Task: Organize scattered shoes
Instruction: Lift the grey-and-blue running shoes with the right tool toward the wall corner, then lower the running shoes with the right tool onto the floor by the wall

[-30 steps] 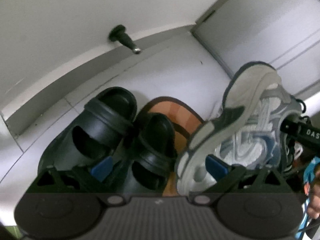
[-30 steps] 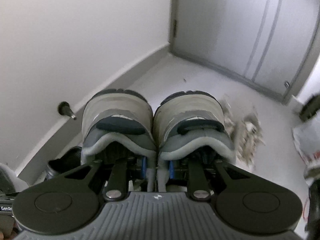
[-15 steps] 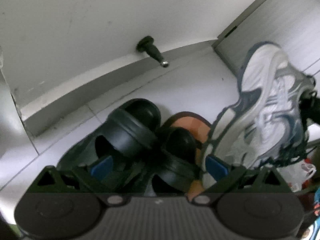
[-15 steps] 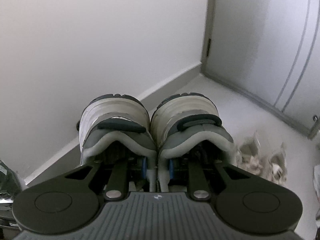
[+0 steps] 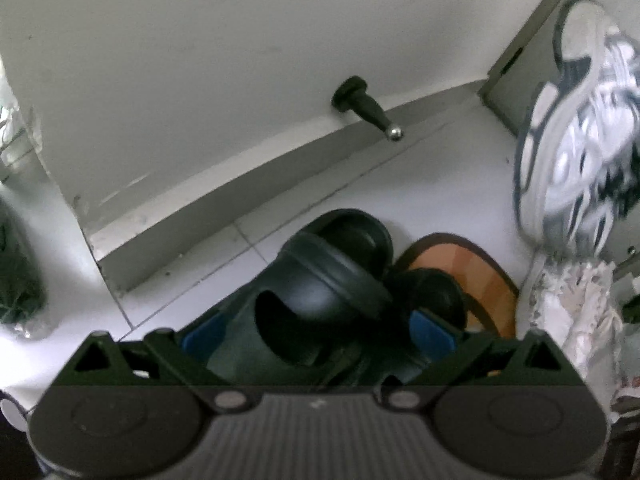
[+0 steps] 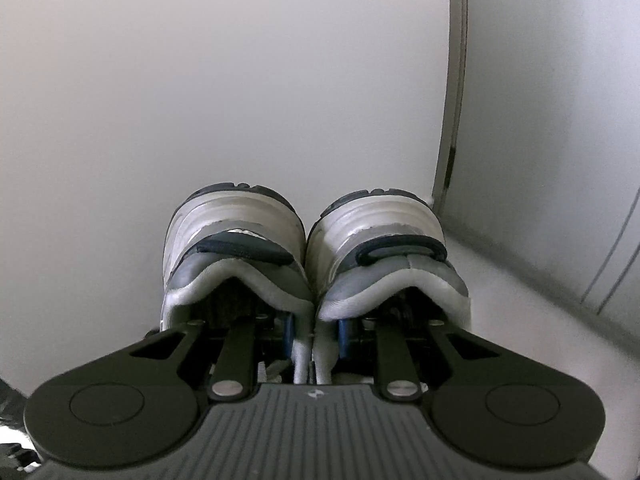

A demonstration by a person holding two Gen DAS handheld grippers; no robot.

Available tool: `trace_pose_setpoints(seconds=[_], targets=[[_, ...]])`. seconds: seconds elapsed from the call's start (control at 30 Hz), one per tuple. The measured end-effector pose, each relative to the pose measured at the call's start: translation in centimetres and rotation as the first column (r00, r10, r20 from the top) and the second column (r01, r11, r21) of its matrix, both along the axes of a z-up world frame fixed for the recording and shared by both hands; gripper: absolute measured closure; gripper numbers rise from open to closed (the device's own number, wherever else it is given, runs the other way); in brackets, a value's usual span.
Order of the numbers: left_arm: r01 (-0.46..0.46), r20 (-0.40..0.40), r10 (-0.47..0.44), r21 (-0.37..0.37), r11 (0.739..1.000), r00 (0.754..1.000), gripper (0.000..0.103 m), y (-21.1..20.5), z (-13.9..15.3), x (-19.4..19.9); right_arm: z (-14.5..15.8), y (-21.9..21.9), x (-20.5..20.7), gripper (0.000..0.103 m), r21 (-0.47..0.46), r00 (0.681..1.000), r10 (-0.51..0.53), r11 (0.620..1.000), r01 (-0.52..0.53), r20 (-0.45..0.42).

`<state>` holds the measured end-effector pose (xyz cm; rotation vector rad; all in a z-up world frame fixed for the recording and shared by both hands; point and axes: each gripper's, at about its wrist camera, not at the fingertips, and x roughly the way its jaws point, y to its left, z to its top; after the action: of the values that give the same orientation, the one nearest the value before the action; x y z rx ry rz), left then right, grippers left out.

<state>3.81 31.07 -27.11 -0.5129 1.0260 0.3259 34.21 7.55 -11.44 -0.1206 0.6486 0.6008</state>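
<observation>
My right gripper (image 6: 315, 334) is shut on a pair of grey-and-white sneakers (image 6: 240, 232), pinching their inner heel collars together, heels toward the camera. They hang in the air in front of a white wall. In the left wrist view one of these sneakers (image 5: 576, 120) shows blurred at the upper right, off the floor. My left gripper (image 5: 317, 335) stands open low over two black clogs (image 5: 332, 280) on the white floor; the larger clog lies between its blue pads (image 5: 204, 336). A brown slipper (image 5: 480, 276) lies partly under the clogs.
A black door stopper (image 5: 360, 108) sticks out of the skirting board ahead of the clogs. A grey door (image 6: 560, 120) and its frame meet the wall at the right. Crumpled white material (image 5: 576, 312) lies right of the slipper; a dark green bag (image 5: 16, 280) sits far left.
The right gripper has carried the sneakers toward the wall, which now fills its view. In the left view the sneaker went up and right, and the larger clog now sits between the fingers.
</observation>
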Motion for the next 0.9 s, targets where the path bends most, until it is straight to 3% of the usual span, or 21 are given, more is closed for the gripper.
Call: trace_pose_setpoints(seconds=[0.17,0.5,0.9], targets=[[-0.003,0.001,0.003,0.000,1.000,1.000,0.003,-0.1,0.1,0.1,-1.3,-0.8,5.5,0.080,-0.047,0.999,0.020,0.999,-0.018,0.036],[-0.050,-0.007,0.051,0.033,0.998,0.999,0.003,0.3,0.4,0.5,-7.8,-3.1,15.0,0.080,-0.150,0.998,0.020,0.989,-0.011,0.057],[-0.010,-0.072,0.011,0.010,1.000,0.997,0.003,-0.4,-2.0,0.9,-10.5,-8.1,20.4,0.080,-0.213,0.992,-0.086,0.972,0.103,0.087]])
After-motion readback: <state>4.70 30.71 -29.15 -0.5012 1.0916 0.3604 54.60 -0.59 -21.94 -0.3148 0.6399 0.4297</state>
